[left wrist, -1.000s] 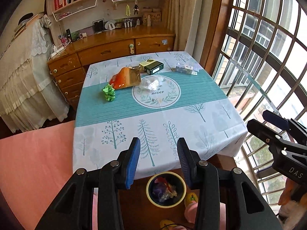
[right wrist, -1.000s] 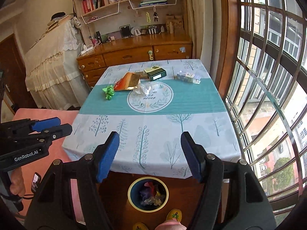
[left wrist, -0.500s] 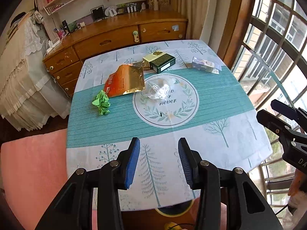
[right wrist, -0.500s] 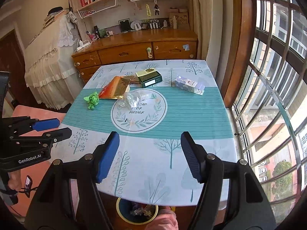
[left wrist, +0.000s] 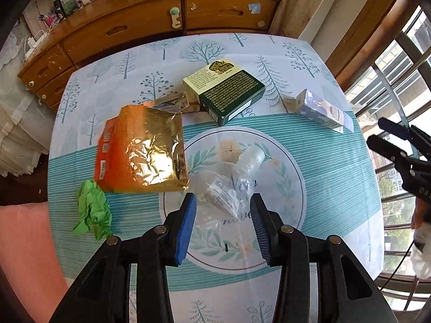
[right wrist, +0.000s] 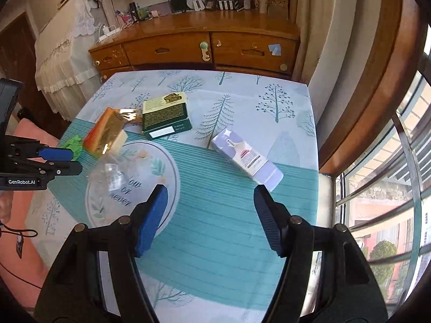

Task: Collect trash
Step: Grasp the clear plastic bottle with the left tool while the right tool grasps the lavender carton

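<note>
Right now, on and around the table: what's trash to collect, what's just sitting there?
Trash to collect:
- clear bag
- foil bag
- green wrapper
- green box
- purple carton

Just sitting there:
- tablecloth
- dresser and the items on its top
- pink cushion
- curtain

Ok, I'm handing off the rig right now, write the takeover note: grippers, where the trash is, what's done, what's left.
Left gripper: open, empty, over the clear plastic wrapper on the table's centre.
Right gripper: open, empty, near the lilac carton.
Also on the table: orange-gold foil bag, green crumpled paper, dark green box.
Done: none of these five picked up.
Left: all five; bin not in view now.
</note>
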